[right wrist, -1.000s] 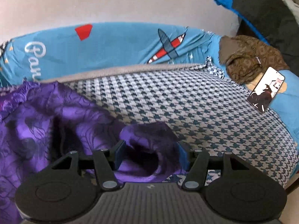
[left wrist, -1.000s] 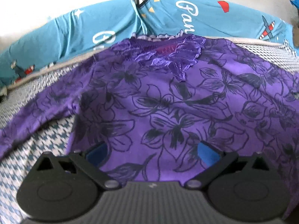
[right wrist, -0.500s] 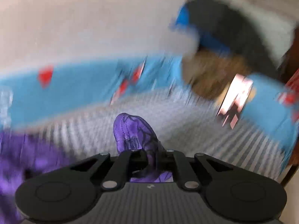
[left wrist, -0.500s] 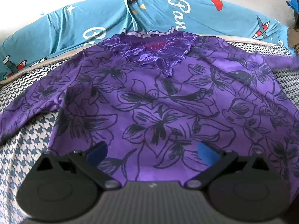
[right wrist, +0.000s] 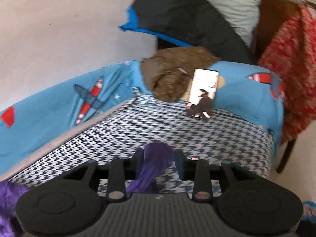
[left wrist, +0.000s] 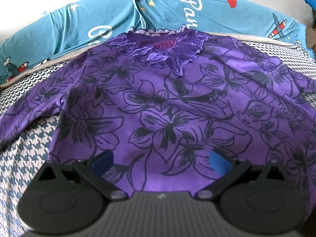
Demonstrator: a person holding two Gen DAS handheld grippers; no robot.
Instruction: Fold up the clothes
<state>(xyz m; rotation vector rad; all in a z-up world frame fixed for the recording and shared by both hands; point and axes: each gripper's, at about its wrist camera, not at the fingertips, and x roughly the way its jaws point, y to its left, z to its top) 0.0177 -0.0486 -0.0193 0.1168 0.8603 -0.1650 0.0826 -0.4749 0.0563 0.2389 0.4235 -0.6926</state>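
bedcover: I see a houndstooth sheet point(right wrist: 177, 130), blue-and-white
behind it: blue plane-print bedding point(left wrist: 167, 11) along the wall
on top: brown cloth bundle point(right wrist: 169, 75), a photo card point(right wrist: 203, 92) just beside it
far right: red knit thing point(right wrist: 290, 83)

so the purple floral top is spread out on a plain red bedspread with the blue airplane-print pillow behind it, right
Not quite. The purple floral top does lie spread out with the blue airplane-print pillow behind it, but the bedspread under it is a blue-and-white houndstooth check, not plain red. The left wrist view shows it beside the top's sleeve.
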